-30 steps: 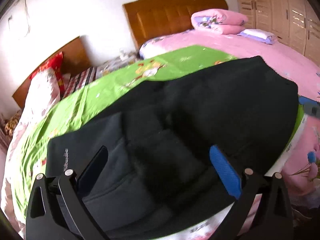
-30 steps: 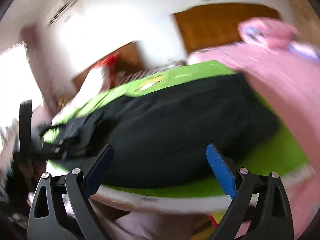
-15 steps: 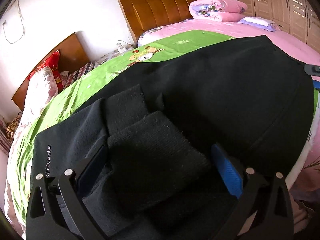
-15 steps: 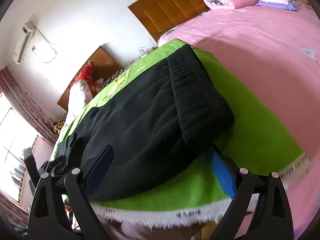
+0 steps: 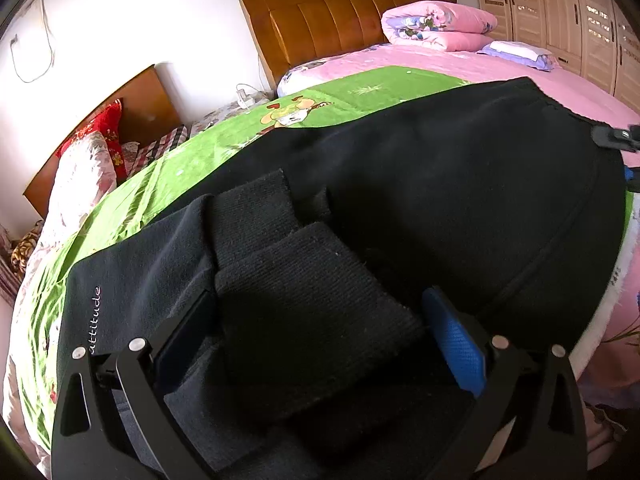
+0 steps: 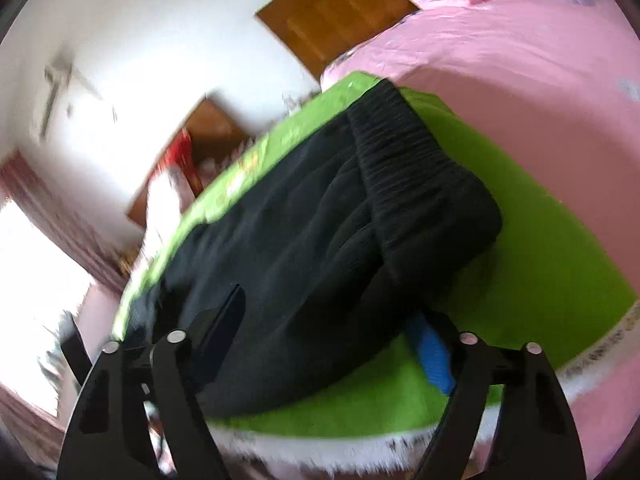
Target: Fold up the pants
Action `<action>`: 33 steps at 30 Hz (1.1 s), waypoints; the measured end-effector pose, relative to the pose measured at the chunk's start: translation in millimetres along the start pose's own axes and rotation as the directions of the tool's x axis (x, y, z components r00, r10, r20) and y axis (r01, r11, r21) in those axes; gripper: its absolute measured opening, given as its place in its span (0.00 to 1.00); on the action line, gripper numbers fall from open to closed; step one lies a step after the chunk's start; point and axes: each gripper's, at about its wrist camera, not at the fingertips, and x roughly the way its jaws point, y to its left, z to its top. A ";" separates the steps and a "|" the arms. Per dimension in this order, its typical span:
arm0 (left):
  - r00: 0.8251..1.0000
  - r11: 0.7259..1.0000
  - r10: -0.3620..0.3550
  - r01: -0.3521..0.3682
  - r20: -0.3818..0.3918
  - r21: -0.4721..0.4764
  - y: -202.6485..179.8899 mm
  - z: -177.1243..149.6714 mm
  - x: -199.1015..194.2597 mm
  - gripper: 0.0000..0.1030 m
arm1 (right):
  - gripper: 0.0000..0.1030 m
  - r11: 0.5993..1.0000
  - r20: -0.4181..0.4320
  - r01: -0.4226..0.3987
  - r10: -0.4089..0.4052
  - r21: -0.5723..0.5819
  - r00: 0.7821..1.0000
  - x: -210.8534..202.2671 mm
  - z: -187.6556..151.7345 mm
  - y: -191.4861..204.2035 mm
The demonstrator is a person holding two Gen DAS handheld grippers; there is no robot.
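Lying across the green blanket (image 5: pixel 168 196) on the bed (image 5: pixel 460 60) are the black pants (image 5: pixel 420 184), spread wide and already doubled over, with the ribbed cuffs (image 5: pixel 304 304) stacked at the near end and the gathered waistband (image 6: pixel 416 168) at the far end in the right wrist view. The left gripper (image 5: pixel 316 332) sits low over the cuff end, its fingers (image 5: pixel 456 340) parted on either side of the upper cuff; the blue pad stands just beside the cuff's edge and the dark pad on the other side is close against the cloth, but I cannot tell whether they press on it. A small white word is printed on the grey-black panel beside the left finger. The right gripper (image 6: pixel 328 328) is at the near edge of the pants just short of the waistband, its fingers (image 6: pixel 434 356) having just been closing; the fold of cloth lies between them, the blue pad down on the blanket by the pants' edge, the dark pad over the fabric, and that picture is too blurred to say whether the pads bite. Beyond lie a pink sheet (image 5: pixel 500 68), a rolled pink quilt (image 5: pixel 436 28) and a wooden headboard (image 5: pixel 340 16)
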 end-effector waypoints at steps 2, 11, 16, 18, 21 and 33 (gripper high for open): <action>0.997 0.996 -0.074 0.075 0.024 -0.038 7.8 3.7 -16.1 0.98 | 0.66 1.000 0.017 0.018 -0.018 0.014 1.000 -0.6 -1.4 0.4; 0.999 0.994 -0.017 0.014 -0.030 -0.107 43.6 -11.4 -0.8 0.99 | 0.27 1.000 0.169 0.016 -0.015 -0.008 0.985 -18.3 -9.0 12.4; 0.993 0.976 -0.117 0.112 -0.017 -0.186 63.5 -13.7 -4.3 0.99 | 0.20 0.977 0.251 0.024 0.031 -0.212 0.967 -28.0 2.3 89.3; 0.989 0.965 -0.133 0.143 0.058 -0.222 75.7 -17.2 -24.3 0.98 | 0.14 0.937 0.268 0.040 0.058 -0.347 0.962 -26.2 2.2 137.7; 0.978 0.936 -0.098 0.153 0.183 -0.317 111.9 -29.9 -60.7 0.98 | 0.08 0.832 0.239 0.029 0.125 -0.554 0.963 -9.8 -15.3 223.6; 0.990 0.790 0.102 -0.024 0.093 -0.613 229.9 -108.0 -87.6 0.98 | 0.22 0.413 -0.235 -0.201 -0.035 -0.889 0.971 134.7 -188.3 348.4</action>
